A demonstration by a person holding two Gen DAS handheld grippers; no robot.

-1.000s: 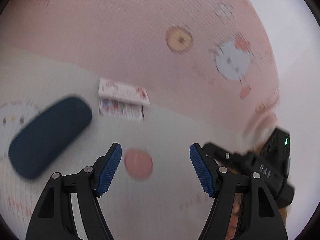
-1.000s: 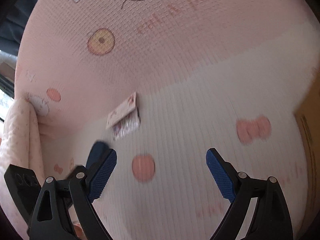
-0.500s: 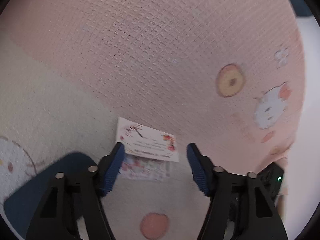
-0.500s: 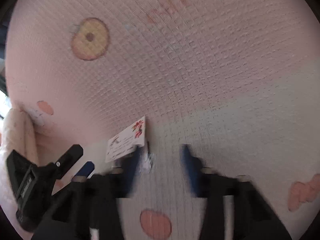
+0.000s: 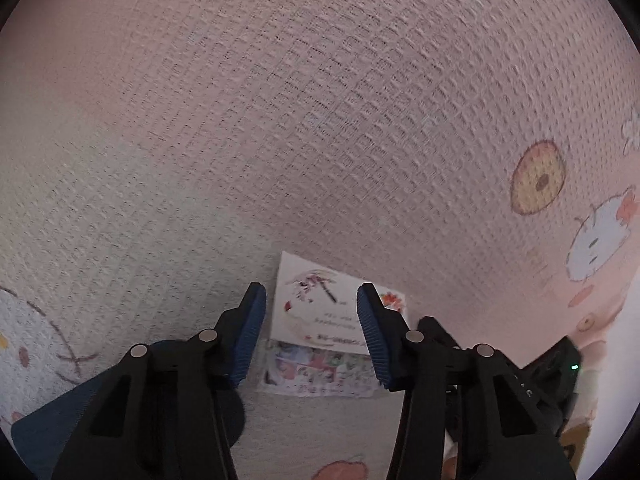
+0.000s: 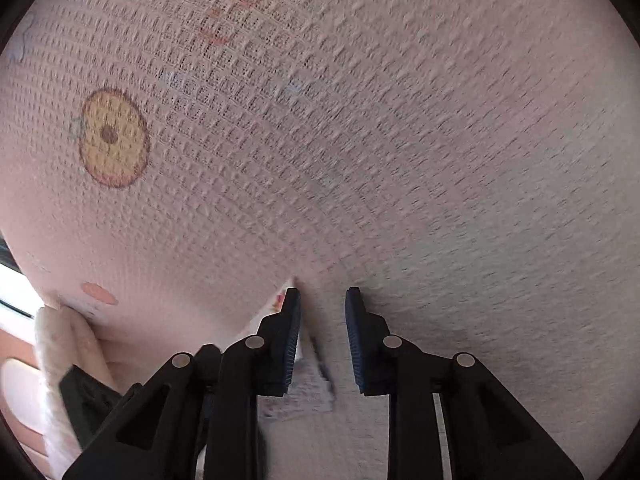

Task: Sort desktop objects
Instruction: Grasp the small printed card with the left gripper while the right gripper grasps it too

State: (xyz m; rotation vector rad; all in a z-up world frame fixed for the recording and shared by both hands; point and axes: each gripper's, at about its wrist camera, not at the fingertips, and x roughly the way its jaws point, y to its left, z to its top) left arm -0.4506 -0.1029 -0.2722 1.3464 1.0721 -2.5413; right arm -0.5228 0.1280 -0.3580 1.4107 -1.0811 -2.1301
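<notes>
A small white card box (image 5: pixel 320 316) with flower print and a colourful side lies on the pink and white cloth. My left gripper (image 5: pixel 310 300) is open, with its blue pads (image 5: pixel 250 332) on either side of the box top, close over it. A dark blue glasses case (image 5: pixel 60 420) lies at the lower left, partly behind the left finger. In the right wrist view the same box (image 6: pixel 304 392) shows low between the fingers, blurred. My right gripper (image 6: pixel 322 300) is partly open with a narrow gap, its left pad at the box's edge.
The waffle-textured cloth (image 5: pixel 320 120) with cartoon prints covers the whole surface. The other gripper's black body (image 5: pixel 552 380) shows at the lower right of the left wrist view. A folded cloth edge (image 6: pixel 60 340) is at the far left of the right wrist view.
Both grippers have moved forward and down onto the card box. Both sets of jaws have narrowed, the right one more. The glasses case has slid to the lower left of the view.
</notes>
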